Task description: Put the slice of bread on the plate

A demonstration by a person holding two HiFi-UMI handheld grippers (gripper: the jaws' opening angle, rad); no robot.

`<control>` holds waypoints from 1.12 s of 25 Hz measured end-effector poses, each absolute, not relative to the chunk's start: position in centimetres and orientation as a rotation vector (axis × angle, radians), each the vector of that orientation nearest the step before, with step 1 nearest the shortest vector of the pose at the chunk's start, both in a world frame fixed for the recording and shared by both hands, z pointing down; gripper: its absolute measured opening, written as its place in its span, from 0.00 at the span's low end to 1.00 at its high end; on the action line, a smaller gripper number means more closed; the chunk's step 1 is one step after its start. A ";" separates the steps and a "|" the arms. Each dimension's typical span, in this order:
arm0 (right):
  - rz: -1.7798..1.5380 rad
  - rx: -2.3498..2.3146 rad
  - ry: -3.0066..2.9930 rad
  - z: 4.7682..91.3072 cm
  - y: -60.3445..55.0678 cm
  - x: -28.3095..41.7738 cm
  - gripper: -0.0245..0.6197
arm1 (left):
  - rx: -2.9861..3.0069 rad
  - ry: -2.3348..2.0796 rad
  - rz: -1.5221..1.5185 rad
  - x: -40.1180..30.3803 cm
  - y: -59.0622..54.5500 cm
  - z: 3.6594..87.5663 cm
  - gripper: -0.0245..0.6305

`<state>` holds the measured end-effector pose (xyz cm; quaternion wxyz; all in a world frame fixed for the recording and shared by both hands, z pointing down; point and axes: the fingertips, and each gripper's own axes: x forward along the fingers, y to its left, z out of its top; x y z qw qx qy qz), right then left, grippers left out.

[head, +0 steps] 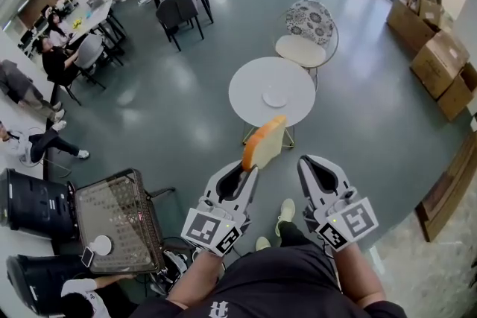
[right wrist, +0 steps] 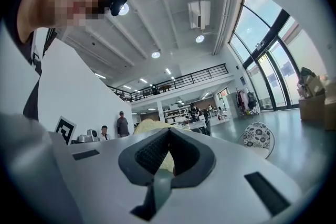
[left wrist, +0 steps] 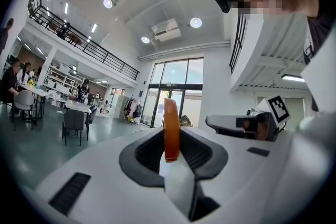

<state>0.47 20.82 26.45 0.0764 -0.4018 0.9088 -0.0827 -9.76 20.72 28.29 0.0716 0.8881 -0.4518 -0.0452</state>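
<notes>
A slice of bread [head: 264,144] with an orange-brown crust stands on edge in my left gripper [head: 252,169], which is shut on its lower end. In the left gripper view the bread [left wrist: 171,128] shows edge-on between the jaws of the left gripper [left wrist: 171,150]. Ahead on the floor stands a round white table [head: 253,89], and on it lies a small white plate [head: 275,97]. The bread hangs in the air short of the table's near rim. My right gripper [head: 305,162] is beside it on the right, shut and empty. In the right gripper view the bread [right wrist: 149,124] peeks over the right gripper [right wrist: 168,132].
A chair with a patterned back [head: 309,30] stands behind the table. Cardboard boxes [head: 440,59] are stacked at the right. Desks, dark chairs [head: 177,11] and seated people fill the far left. A wire cart [head: 119,220] stands at my lower left. My shoes [head: 285,211] show below the grippers.
</notes>
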 end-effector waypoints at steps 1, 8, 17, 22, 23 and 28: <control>-0.247 -1.199 2.726 26.5 19.9 0.8 0.04 | 2.665 -1.362 -0.133 -9.5 19.8 28.3 0.18; -0.257 -1.177 2.726 26.3 13.0 3.5 0.04 | 2.638 -1.367 -0.116 -6.9 13.3 28.5 0.18; -0.278 -1.128 2.726 26.4 5.8 6.9 0.04 | 2.616 -1.381 -0.083 -3.4 6.3 28.7 0.18; -0.312 -1.113 2.720 26.6 3.2 8.0 0.04 | 2.589 -1.366 -0.065 -2.1 3.6 29.4 0.18; -0.316 -1.114 2.719 26.6 2.7 8.2 0.04 | 2.586 -1.363 -0.060 -1.9 3.0 29.5 0.18; -0.351 -1.135 2.709 27.5 0.2 8.4 0.04 | 2.581 -1.336 -0.037 -1.6 0.3 30.5 0.18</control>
